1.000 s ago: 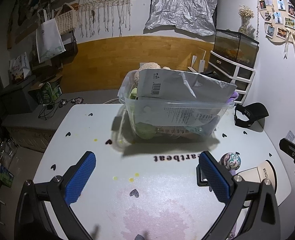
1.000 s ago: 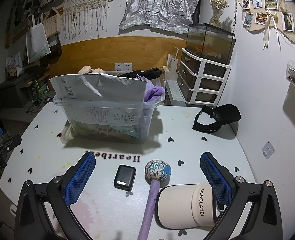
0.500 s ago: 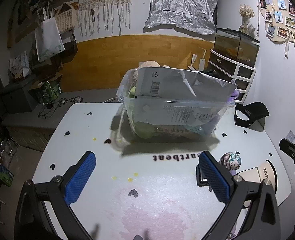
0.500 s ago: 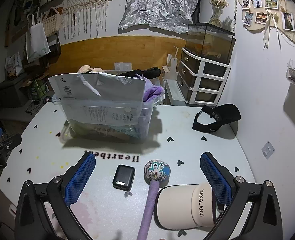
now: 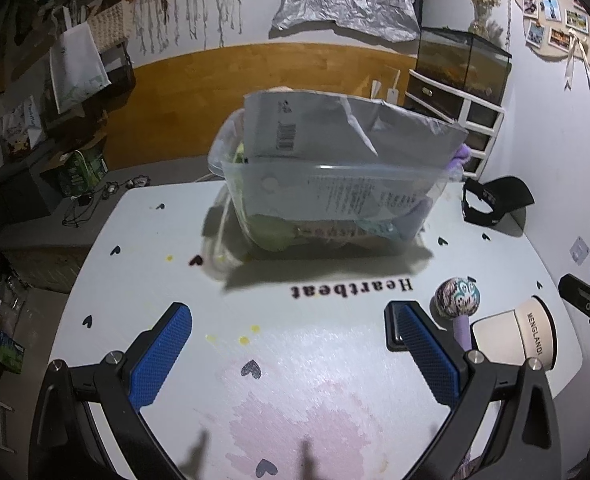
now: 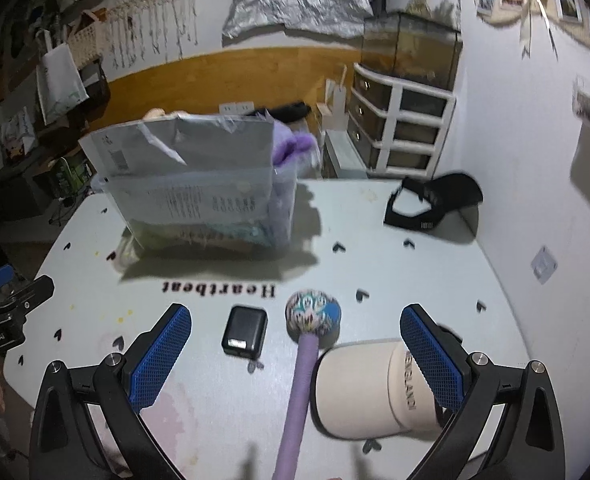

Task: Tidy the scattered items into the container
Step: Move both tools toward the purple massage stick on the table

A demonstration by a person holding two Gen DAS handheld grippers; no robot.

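Across the white table [image 6: 435,280], the biggest thing is the clear bin [image 5: 335,208] at the far middle, already stuffed, with a grey mailer [image 5: 335,136] standing tall in it and purple cloth at its right end. Well apart to the right lies a black cap [image 6: 435,200]. Nearer, 3 loose items sit close together: a cream cap [image 6: 367,392] on its side, a mallet [image 6: 311,320] with a patterned ball head and a purple handle just beside it, and a small black box [image 6: 245,330] left of the head. The right gripper [image 6: 295,360] hangs over these with fingers spread wide and nothing between them; the left gripper [image 5: 291,356] is likewise wide and empty over bare table. The cream cap looks soft and light, likely to crush, so its brim or edge seems the better hold. The mallet handle looks padded and narrow, probably an easy pinch mid-shaft. The box seems stiff and smooth and may slip; taking it across its short sides looks safest.
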